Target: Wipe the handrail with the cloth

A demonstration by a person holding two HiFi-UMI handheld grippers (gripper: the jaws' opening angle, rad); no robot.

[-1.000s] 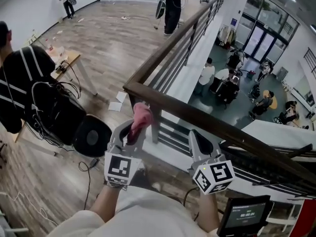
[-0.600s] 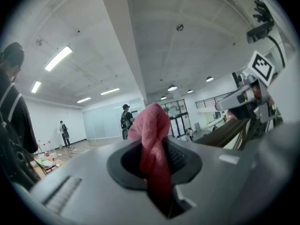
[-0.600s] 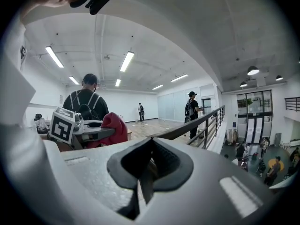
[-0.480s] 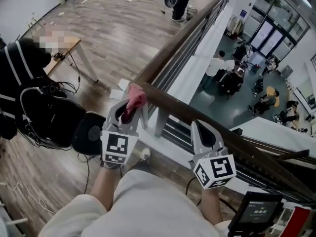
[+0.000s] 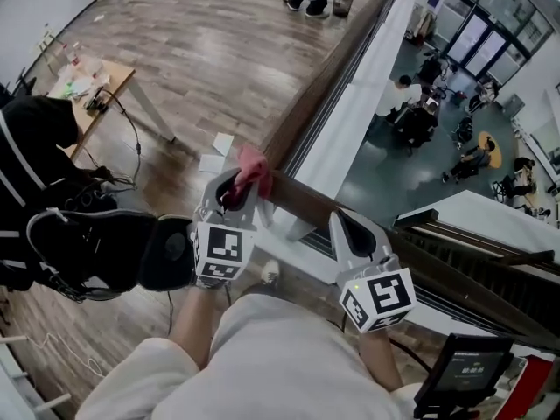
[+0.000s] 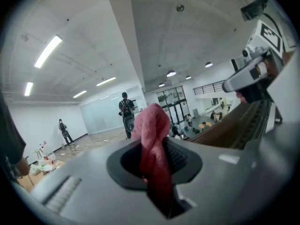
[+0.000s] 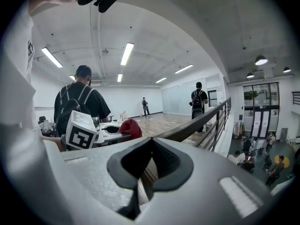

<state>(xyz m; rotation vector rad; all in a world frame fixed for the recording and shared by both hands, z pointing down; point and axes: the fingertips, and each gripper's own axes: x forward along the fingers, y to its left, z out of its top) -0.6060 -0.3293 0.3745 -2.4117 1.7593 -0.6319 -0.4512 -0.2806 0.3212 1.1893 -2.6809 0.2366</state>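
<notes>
Left gripper (image 5: 236,191) was clamped hard on the pink cloth (image 5: 254,166), its fingers (image 6: 183,157) pinching the near end so the fabric ran straight out along the jaws and bunched into a knob past the fingertips. That knob sat on the brown handrail (image 5: 308,203), right at the corner where one run led straight ahead and the other slanted down to the right. Right gripper (image 5: 350,227) hovered over that slanting run, well apart from the cloth, its fingers (image 7: 171,165) closed tip to tip on nothing (wood grain showed through the slit behind them). Whether it touched the rail, I couldn't tell.
</notes>
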